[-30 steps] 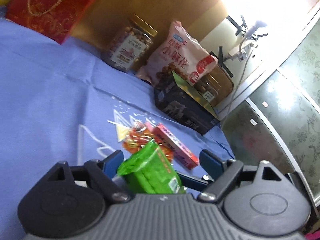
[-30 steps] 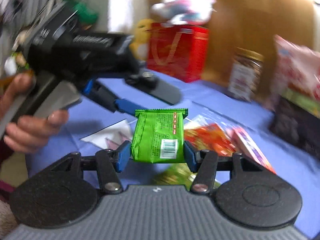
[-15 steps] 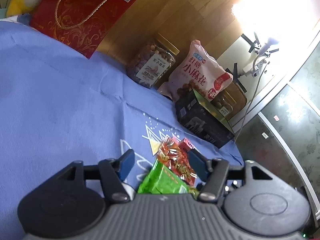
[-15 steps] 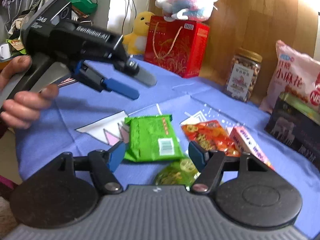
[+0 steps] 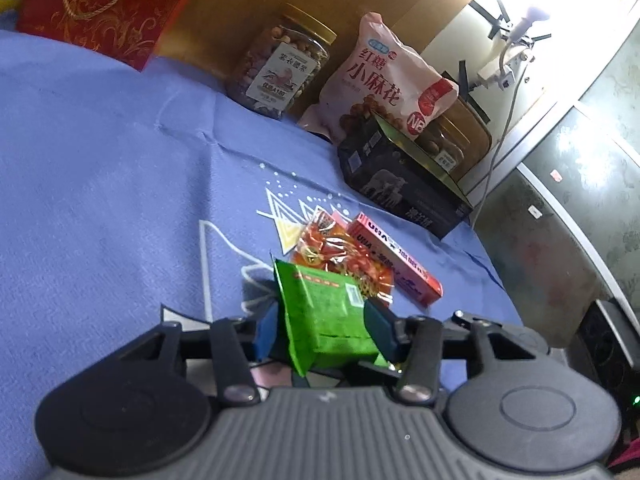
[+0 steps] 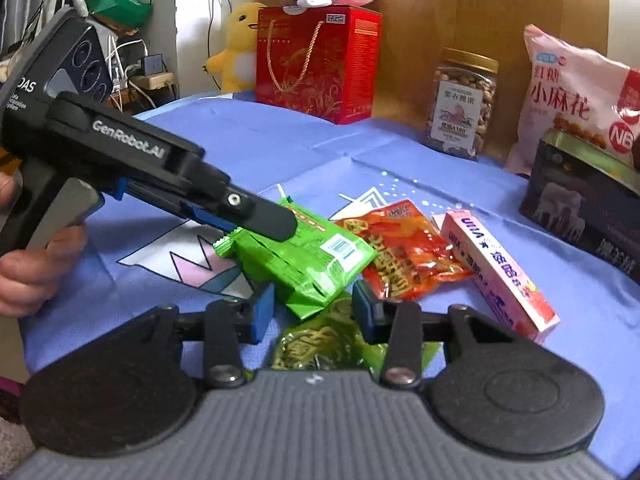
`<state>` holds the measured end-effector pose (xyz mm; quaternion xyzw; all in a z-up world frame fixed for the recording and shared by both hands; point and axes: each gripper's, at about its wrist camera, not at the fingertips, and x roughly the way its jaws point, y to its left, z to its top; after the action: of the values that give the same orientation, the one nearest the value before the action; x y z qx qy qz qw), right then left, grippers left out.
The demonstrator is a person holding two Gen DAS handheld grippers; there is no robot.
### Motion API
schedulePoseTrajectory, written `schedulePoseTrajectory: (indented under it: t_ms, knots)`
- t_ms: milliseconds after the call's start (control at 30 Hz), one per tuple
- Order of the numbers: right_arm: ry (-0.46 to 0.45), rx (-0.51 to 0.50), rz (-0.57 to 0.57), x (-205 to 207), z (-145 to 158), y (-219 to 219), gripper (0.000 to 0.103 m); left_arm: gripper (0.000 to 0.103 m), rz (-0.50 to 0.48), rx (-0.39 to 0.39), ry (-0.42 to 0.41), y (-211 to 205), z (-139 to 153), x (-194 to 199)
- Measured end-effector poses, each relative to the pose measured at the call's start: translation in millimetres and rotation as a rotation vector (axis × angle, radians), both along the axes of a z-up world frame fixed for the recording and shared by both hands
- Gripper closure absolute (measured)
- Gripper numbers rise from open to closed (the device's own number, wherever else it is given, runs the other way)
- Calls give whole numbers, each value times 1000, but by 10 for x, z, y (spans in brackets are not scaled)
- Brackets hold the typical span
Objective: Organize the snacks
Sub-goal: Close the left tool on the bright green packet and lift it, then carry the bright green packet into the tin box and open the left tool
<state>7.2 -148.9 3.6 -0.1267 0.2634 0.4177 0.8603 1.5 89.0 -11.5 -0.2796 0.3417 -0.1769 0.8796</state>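
1. Green foil is the story right now: the green snack packet sits between the pads of the left gripper, and those jaws are closing on it. From the left wrist view the pads look pressed against both of its sides, and the packet's far end tilts up off the blue cloth.

2. Seen from the right wrist, the left gripper reaches in from the left side, gripping the near-left end of that green snack packet, whose lower corner hangs just ahead of the right gripper.

3. The right gripper's jaws are closing too, but nothing is pinched between them; the packet's corner pokes into the gap without touching either pad, as far as I can tell. Just under and behind that gap lies a yellow-green packet on the cloth.

4. My read: this is a handover just completed, left side taking the green packet, right side letting it go.

5. Ahead and to the right of the right gripper lie the orange packet and the pink box, touching one another. Farther off stand the black box, the pink bag, the nut jar and the red gift bag.

6. Next move, I judge, calls for a firm hold by the left, then carrying the packet clear of the right pads to wherever it belongs.
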Motion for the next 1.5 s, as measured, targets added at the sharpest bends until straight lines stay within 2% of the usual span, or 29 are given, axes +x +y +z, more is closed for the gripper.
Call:
schedulePoseTrajectory:
  t_ms: [100, 200, 267, 433, 567, 700, 1000, 1067, 1233, 1400, 1500]
  knots:
    - [-9, -6, 12, -27, -3, 27, 57, 43, 16, -10, -9, 27, 20, -11]
    - [-12, -15, 33, -24, -23, 89, 52, 44, 4, -24, -4, 4, -2, 16]
    - [-19, -16, 26, -8, -31, 122, 51, 46, 16, 3, -13, -43, -14, 19]
    - [-11, 26, -1, 13, -10, 85, 55, 49, 26, 4, -17, -45, 15, -18]
    - [-77, 70, -12, -81, 69, 35, 55, 49, 35, -25, -53, -29, 116, -48]
    - [-143, 95, -19, -135, 131, -19, 55, 49, 27, -8, -81, -93, 208, -40]
    - [-73, 70, -57, -18, -34, -85, 55, 49, 5, 5, -6, -239, -12, 129]
    - [-73, 81, -64, -19, -23, -96, 55, 49, 2, 11, -13, -258, 29, 145]
    - [-149, 128, -80, -6, 111, -187, 55, 49, -15, 19, -58, -315, 232, 253]
    - [-205, 151, -129, 149, 216, -352, 55, 49, -53, 87, -93, -571, 443, 543]
    - [-228, 159, -169, 281, 282, -487, 55, 49, -78, 96, -108, -731, 536, 743]
